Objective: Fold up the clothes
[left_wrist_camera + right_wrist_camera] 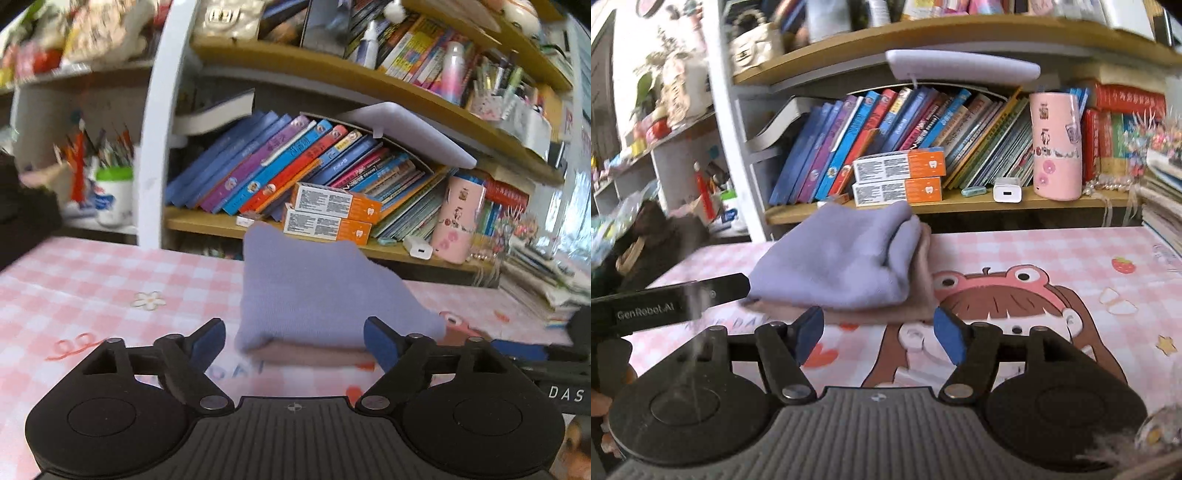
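Left gripper (pixel 294 341) gaping wide, the folded lilac cloth (pixel 317 295) on its pink cloth (pixel 314 356) lies just ahead of it on the checked tablecloth (pixel 110 280), long axis crosswise, right gripper (pixel 879 338) equally wide, empty.

Setting: home study corner, likely a child's desk. Pink checked cartoon desk mat (pixel 1052 258), wooden shelf (pixel 960 205) crammed with picture books (pixel 280 166), pencil cup (pixel 112 192), pink tumbler (pixel 1057 147).
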